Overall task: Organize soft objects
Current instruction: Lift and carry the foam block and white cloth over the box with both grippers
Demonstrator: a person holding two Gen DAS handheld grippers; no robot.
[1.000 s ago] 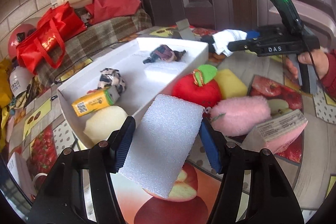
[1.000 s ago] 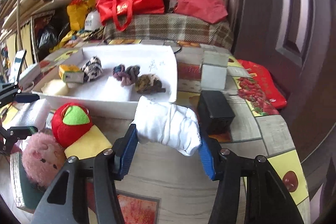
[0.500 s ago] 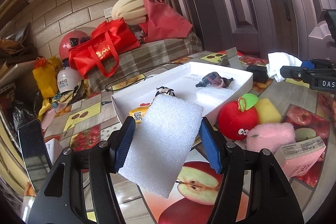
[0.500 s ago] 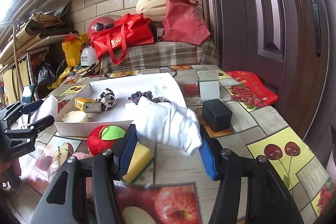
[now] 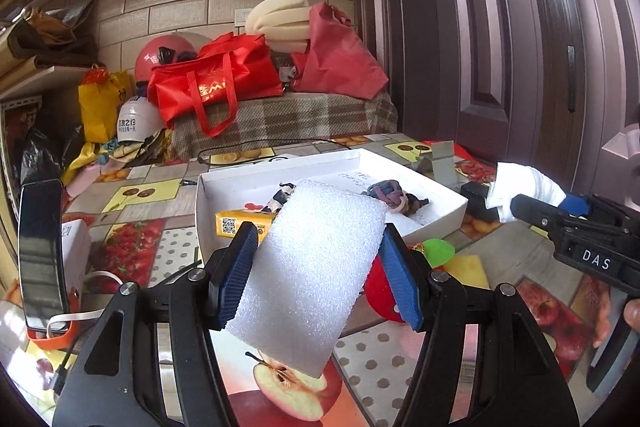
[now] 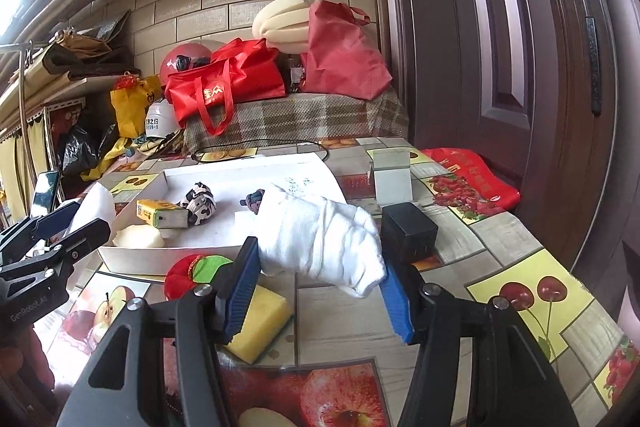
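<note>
Left gripper [image 5: 316, 279]: black frame with blue ribbed pads, clamped on a white rectangular foam block [image 5: 310, 271]; the block stands tilted between the pads, lifted clear of the table.
Right gripper [image 6: 316, 291]: same build, closed on a white rolled cloth bundle [image 6: 320, 231], which sticks out forward of the pads and is held above the tabletop.
Tray: a shallow white cardboard box [image 6: 168, 251] lies on the fruit-print tablecloth [image 6: 516, 291], ahead of both grippers.
Inside the box: a yellow carton with a QR code [image 6: 162, 213], a black-and-white patterned fabric ball [image 6: 199, 203], a dark purple knotted fabric bundle [image 5: 394, 194] and a pale cream sponge piece [image 6: 139, 238] near the front wall.
Outside the box: a red plush apple with a green leaf [image 6: 192, 269] lies just in front of the near wall; a yellow sponge block [image 6: 260, 319] sits beside it, under the right gripper's left pad.
Other items: a small black cube [image 6: 408, 231] stands right of the box; a dark smartphone [image 5: 40, 251] stands upright at the far left.
</note>
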